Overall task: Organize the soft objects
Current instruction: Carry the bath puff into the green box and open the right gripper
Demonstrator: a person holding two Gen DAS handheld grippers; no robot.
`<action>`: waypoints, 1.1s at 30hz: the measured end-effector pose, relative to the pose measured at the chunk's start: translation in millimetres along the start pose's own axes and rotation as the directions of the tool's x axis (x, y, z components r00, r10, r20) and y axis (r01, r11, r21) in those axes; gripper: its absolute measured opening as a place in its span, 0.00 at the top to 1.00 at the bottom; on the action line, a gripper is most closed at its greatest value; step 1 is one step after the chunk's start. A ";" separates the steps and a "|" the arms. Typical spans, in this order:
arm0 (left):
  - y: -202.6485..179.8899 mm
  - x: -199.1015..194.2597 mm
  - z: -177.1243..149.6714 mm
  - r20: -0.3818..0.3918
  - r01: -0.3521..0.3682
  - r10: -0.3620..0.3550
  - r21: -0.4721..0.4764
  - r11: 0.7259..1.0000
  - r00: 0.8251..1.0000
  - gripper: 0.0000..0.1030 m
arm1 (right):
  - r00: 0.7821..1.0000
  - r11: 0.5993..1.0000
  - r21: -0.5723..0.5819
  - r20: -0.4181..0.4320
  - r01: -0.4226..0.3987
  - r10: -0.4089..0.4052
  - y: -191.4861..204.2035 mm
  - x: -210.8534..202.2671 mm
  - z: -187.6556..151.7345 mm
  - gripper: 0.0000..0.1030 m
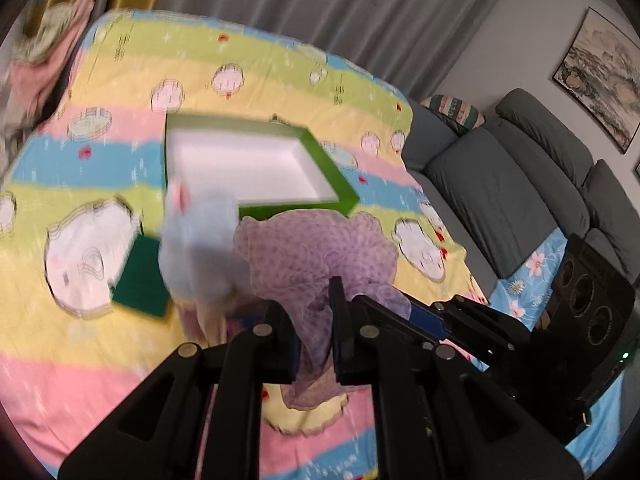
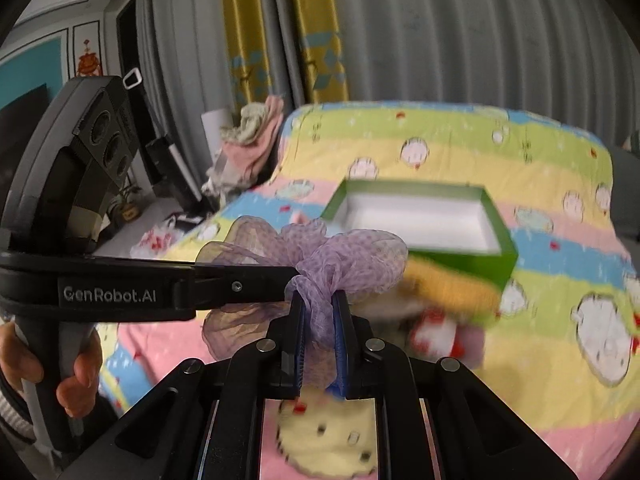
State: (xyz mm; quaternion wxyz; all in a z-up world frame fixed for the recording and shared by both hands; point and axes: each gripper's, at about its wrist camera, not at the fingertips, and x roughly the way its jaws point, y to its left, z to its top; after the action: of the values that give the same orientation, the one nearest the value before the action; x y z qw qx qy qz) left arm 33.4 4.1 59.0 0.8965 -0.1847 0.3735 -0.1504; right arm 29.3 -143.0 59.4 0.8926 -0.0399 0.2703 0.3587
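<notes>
Left wrist view. Left tongs (image 1: pixel 314 332) are clamped tight on a bunch of the purple dotted chiffon scarf (image 1: pixel 312 256). The fabric is gathered to a thin rope between the pads, with a tail hanging below them over the bed. The rest of the scarf billows forward, off the striped cartoon bedsheet (image 1: pixel 80 360), toward the green box (image 1: pixel 256 168), which sits open and empty with a white lining. Just left of the scarf: a pale blue plush toy (image 1: pixel 196 248), blurred, and a dark green scouring pad (image 1: pixel 140 280) lying flat on the sheet.

Right wrist view. Right tongs (image 2: pixel 319 320) are pinched nearly closed on another gather of the same scarf (image 2: pixel 344 264). The other tool (image 2: pixel 168 284) comes in from the left and meets the fabric close beside this grip. A hand (image 2: pixel 52 364) holds its handle. The scarf is thus held at two nearby points, above the bed and in front of the box (image 2: pixel 420 220). Blurred soft items lie beyond, one yellow, one red-and-white; I cannot identify them.

Handling, judged: very light, sheer and limp, with no stiffness of its own, so it drapes and trails wherever unsupported. Probably slippery, and it snags easily on the pad edges. Bunched gathers hold better than a single layer. Grips spread wider apart would control the loose ends better.
</notes>
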 end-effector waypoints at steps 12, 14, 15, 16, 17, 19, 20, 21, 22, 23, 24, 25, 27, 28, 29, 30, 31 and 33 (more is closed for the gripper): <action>22.2 45.7 106.4 0.023 -0.064 0.064 -0.006 0.998 0.998 0.92 | 0.996 0.996 -0.019 0.021 0.090 -0.090 -37.6 68.1 87.7 0.86; 28.8 59.6 117.5 0.015 -0.086 0.086 -0.016 0.996 0.996 0.92 | 0.996 0.996 -0.005 -0.003 0.092 -0.092 -46.9 85.1 92.9 0.86; 32.1 67.4 122.3 0.009 -0.100 0.100 -0.019 0.995 0.995 0.92 | 0.995 0.995 0.000 -0.021 0.097 -0.097 -52.0 96.5 95.6 0.86; 35.0 76.0 126.5 0.003 -0.116 0.116 -0.019 0.993 0.993 0.92 | 0.994 0.994 0.002 -0.033 0.107 -0.106 -55.7 104.2 96.7 0.86; 37.7 81.8 129.5 0.000 -0.124 0.124 -0.024 0.992 0.992 0.92 | 0.992 0.993 0.008 -0.050 0.121 -0.120 -60.4 114.2 97.9 0.86; 45.5 98.2 135.9 -0.024 -0.132 0.131 -0.037 0.991 0.991 0.88 | 0.987 0.989 0.026 -0.083 0.144 -0.141 -68.5 130.7 98.5 0.86; 49.1 104.1 136.9 -0.031 -0.142 0.140 -0.046 0.989 0.990 0.87 | 0.983 0.987 0.043 -0.107 0.156 -0.151 -73.9 140.1 98.1 0.86; 54.7 114.3 139.0 -0.055 -0.157 0.154 -0.055 0.986 0.987 0.85 | 0.978 0.985 0.054 -0.133 0.166 -0.158 -79.0 148.9 97.7 0.84; 57.3 119.4 141.0 -0.066 -0.170 0.166 -0.059 0.984 0.984 0.78 | 0.974 0.984 0.057 -0.157 0.171 -0.160 -82.6 155.4 96.3 0.81; 60.8 126.0 141.1 -0.081 -0.193 0.188 -0.061 0.979 0.979 0.63 | 0.964 0.979 0.055 -0.193 0.196 -0.182 -86.4 164.1 95.1 0.71; 65.4 132.1 141.1 -0.099 -0.214 0.207 -0.064 0.975 0.973 0.55 | 0.955 0.973 0.051 -0.212 0.223 -0.208 -89.2 169.0 93.0 0.60; 68.0 135.6 140.8 -0.107 -0.225 0.217 -0.069 0.972 0.970 0.39 | 0.947 0.969 0.046 -0.224 0.245 -0.229 -91.7 172.4 90.7 0.56; 74.2 139.2 140.1 -0.123 -0.254 0.244 -0.074 0.964 0.962 0.18 | 0.940 0.963 0.045 -0.232 0.267 -0.250 -96.0 172.6 88.2 0.52; 76.8 139.7 139.8 -0.130 -0.251 0.239 -0.083 0.964 0.962 0.16 | 0.940 0.962 0.056 -0.234 0.267 -0.248 -99.5 170.8 86.3 0.51; 78.7 138.6 139.5 -0.132 -0.246 0.233 -0.093 0.965 0.964 0.15 | 0.943 0.962 0.077 -0.231 0.262 -0.238 -103.4 166.5 84.7 0.49; 79.8 135.9 139.2 -0.126 -0.245 0.232 -0.098 0.965 0.965 0.15 | 0.945 0.962 0.090 -0.227 0.259 -0.234 -105.7 163.8 85.1 0.45; 79.6 132.9 139.4 -0.121 -0.252 0.240 -0.096 0.963 0.963 0.13 | 0.947 0.960 0.100 -0.220 0.261 -0.234 -107.4 159.2 85.2 0.45; 78.1 123.9 137.2 -0.114 -0.267 0.257 -0.091 0.959 0.960 0.11 | 0.950 0.959 0.104 -0.201 0.264 -0.240 -107.7 146.8 84.7 0.44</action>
State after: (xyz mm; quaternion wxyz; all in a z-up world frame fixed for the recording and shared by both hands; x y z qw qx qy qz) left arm 226.9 52.8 37.9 0.8775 -0.1729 0.4469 -0.0195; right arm 226.6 -109.4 43.3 0.9025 -0.0496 0.3682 0.2180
